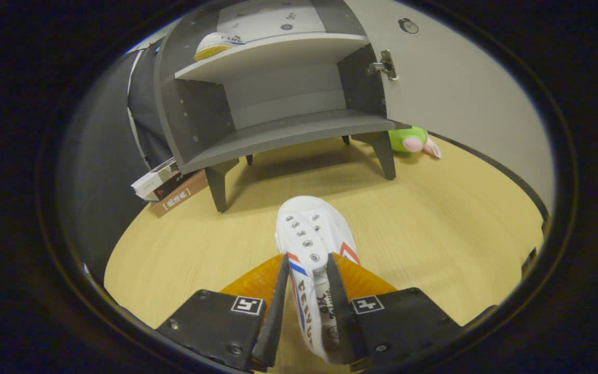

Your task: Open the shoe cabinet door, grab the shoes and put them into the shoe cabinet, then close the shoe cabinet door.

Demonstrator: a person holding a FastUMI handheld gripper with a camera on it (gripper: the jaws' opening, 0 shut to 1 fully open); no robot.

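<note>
The shoe cabinet (pixel 278 104) stood open at the far side of the desk (pixel 434 223), its door (pixel 460 88) swung out to the right. On its upper shelf (pixel 273 54) lay one white shoe with a yellow sole (pixel 216 45), toward the left end; the lower shelf (pixel 288 135) was bare. The gripper (pixel 307 291) had its jaws closed narrowly on a second white shoe (pixel 312 244), one finger pressing each side, the toe pointing ahead toward the cabinet. That shoe carried red and blue stripes and dark lettering along its side, too bent by the lens to read with any certainty. Left of the cabinet, beside its front leg, a few books (pixel 166 187) were stacked; the writing on the brown one could not be made out. A green soft toy (pixel 413 140) lay behind the cabinet's right leg, below the door.
</note>
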